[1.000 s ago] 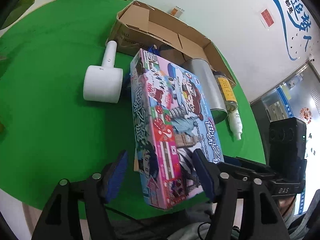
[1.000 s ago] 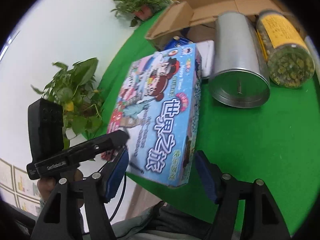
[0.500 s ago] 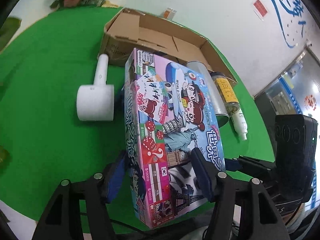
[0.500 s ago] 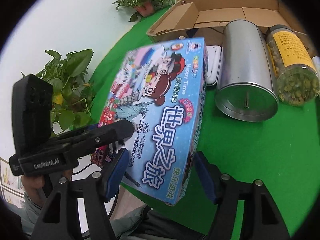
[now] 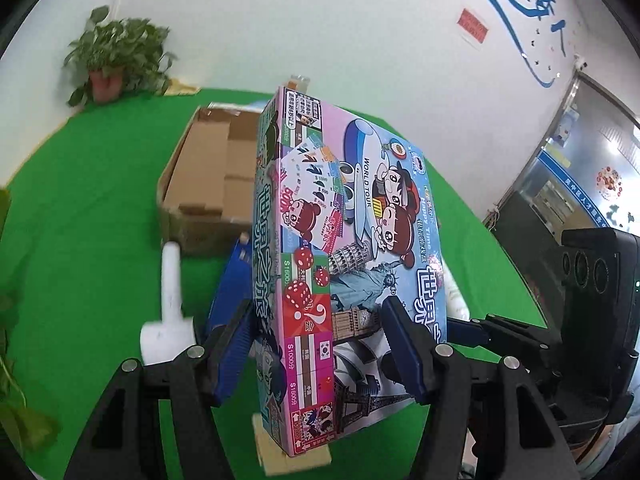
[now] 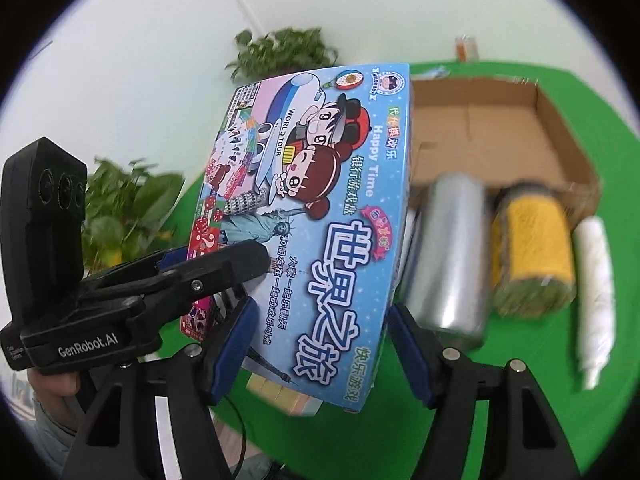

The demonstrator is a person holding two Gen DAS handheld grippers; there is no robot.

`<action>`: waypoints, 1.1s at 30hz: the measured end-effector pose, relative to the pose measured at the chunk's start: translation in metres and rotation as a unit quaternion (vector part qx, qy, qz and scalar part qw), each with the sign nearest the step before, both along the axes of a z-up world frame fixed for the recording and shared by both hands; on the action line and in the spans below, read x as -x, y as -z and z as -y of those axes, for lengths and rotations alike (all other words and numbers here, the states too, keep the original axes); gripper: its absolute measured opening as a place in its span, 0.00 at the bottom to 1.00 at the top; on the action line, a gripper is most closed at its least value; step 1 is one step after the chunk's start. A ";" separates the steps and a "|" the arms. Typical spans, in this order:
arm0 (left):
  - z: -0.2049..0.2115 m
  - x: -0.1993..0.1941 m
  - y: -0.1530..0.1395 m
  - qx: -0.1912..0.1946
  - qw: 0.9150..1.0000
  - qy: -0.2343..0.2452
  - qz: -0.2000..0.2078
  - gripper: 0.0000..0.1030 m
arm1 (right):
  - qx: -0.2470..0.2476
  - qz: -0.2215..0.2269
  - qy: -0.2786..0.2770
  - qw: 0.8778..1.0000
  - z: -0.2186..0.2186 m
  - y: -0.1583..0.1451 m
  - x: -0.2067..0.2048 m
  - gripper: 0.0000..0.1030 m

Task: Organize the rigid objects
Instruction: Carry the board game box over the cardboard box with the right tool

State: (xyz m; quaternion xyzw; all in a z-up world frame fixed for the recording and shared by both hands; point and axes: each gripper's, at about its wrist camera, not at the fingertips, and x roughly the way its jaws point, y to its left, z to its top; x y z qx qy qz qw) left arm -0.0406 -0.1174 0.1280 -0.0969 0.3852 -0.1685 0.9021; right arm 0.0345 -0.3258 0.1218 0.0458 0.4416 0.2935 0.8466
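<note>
Board game box [image 5: 344,248], colourful, cartoon children and a plane on the lid, held clear of the green tabletop [image 5: 80,240] and tilted up on its long edge.

Left gripper [image 5: 316,344]: blue pads clamp the box at its near end, one pad on the narrow side face, the other on the printed lid. Grasping the box.

Right gripper [image 6: 320,344]: box sits between the blue fingers [image 6: 234,344] at its near lower corner, both pads against it. Also grasping the box. In the right wrist view the left gripper's black body reaches in from the left and meets the box's left edge.

Under the box, on the tabletop: a small stack of pale blocks [image 6: 280,394], partly hidden.

Far side: open cardboard carton [image 6: 500,136], flaps up, directly behind the box.

Right of the box, lying on their sides just near of the carton: silver metal canister [image 6: 448,256], jar with yellow label [image 6: 532,248], white bottle [image 6: 594,292], side by side.

Left of the box in the left wrist view: white hammer-shaped device [image 5: 170,308] on the tabletop. A blue item [image 5: 230,280] shows behind the box's left edge; cannot tell what it is.

Potted plants [image 5: 120,60] at the far wall.
</note>
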 end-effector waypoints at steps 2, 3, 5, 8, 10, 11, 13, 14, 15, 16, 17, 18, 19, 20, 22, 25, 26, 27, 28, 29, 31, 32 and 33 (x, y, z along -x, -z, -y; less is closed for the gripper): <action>0.006 -0.012 -0.009 0.001 1.000 0.006 0.009 0.59 | -0.001 0.012 0.010 1.000 0.003 -0.009 -0.010 0.65; 0.010 -0.020 -0.014 0.001 1.000 0.012 0.015 0.59 | -0.001 0.017 0.015 1.000 0.004 -0.013 -0.015 0.65; 0.019 -0.035 -0.022 0.003 1.000 0.015 0.020 0.59 | 0.004 0.028 0.023 0.999 0.006 -0.020 -0.026 0.65; 0.029 -0.064 -0.032 0.005 0.999 0.019 0.025 0.59 | 0.011 0.037 0.033 0.999 0.007 -0.028 -0.047 0.65; 0.032 -0.082 -0.035 0.008 0.999 0.020 0.024 0.59 | 0.014 0.040 0.038 0.998 0.007 -0.032 -0.060 0.65; 0.032 -0.092 -0.038 0.007 0.999 0.020 0.024 0.59 | 0.016 0.041 0.040 0.998 0.006 -0.033 -0.068 0.65; 0.033 -0.109 -0.044 0.004 0.999 0.021 0.027 0.59 | 0.015 0.042 0.039 0.998 0.004 -0.036 -0.074 0.65; 0.032 -0.116 -0.045 0.005 0.999 0.021 0.026 0.59 | 0.015 0.042 0.040 0.998 0.002 -0.037 -0.077 0.65; 0.034 -0.123 -0.047 0.003 0.999 0.020 0.026 0.59 | 0.016 0.043 0.040 0.998 0.003 -0.038 -0.079 0.65; 0.034 -0.132 -0.048 0.003 1.000 0.019 0.025 0.59 | 0.017 0.044 0.039 0.998 0.001 -0.038 -0.083 0.65; 0.035 -0.140 -0.050 0.002 1.000 0.017 0.024 0.59 | 0.017 0.043 0.040 0.998 0.000 -0.038 -0.085 0.65; 0.036 -0.146 -0.050 0.001 1.000 0.016 0.023 0.59 | 0.017 0.042 0.040 0.998 -0.002 -0.038 -0.088 0.65; 0.037 -0.154 -0.052 0.000 1.000 0.016 0.022 0.59 | 0.017 0.042 0.039 0.998 -0.002 -0.038 -0.088 0.65; 0.035 -0.157 -0.052 0.001 1.000 0.016 0.021 0.59 | 0.017 0.040 0.039 0.998 -0.005 -0.037 -0.089 0.65; 0.032 -0.170 -0.052 0.001 1.000 0.016 0.018 0.59 | 0.018 0.039 0.040 0.998 -0.004 -0.038 -0.090 0.65; 0.031 -0.186 -0.049 0.000 1.000 0.014 0.012 0.59 | 0.022 0.033 0.038 0.998 -0.004 -0.041 -0.088 0.65; 0.030 -0.192 -0.048 0.001 1.000 0.013 0.009 0.59 | 0.024 0.031 0.037 0.999 -0.005 -0.041 -0.087 0.65; 0.029 -0.201 -0.045 0.002 1.000 0.012 0.004 0.59 | 0.026 0.029 0.036 0.999 -0.004 -0.041 -0.087 0.65; 0.028 -0.208 -0.041 0.002 1.000 0.011 0.000 0.59 | 0.029 0.025 0.035 0.999 -0.006 -0.042 -0.088 0.65; 0.027 -0.214 -0.038 0.000 1.000 0.010 -0.005 0.59 | 0.031 0.019 0.033 0.999 -0.007 -0.039 -0.092 0.65; 0.026 -0.229 -0.026 -0.005 1.000 0.007 -0.017 0.59 | 0.031 0.004 0.027 0.999 -0.009 -0.033 -0.098 0.65; 0.026 -0.235 -0.020 -0.007 1.000 0.007 -0.022 0.59 | 0.033 -0.003 0.025 0.999 -0.010 -0.029 -0.102 0.65; 0.025 -0.243 -0.011 -0.010 0.999 0.004 -0.031 0.59 | 0.034 -0.010 0.021 0.999 -0.012 -0.024 -0.107 0.65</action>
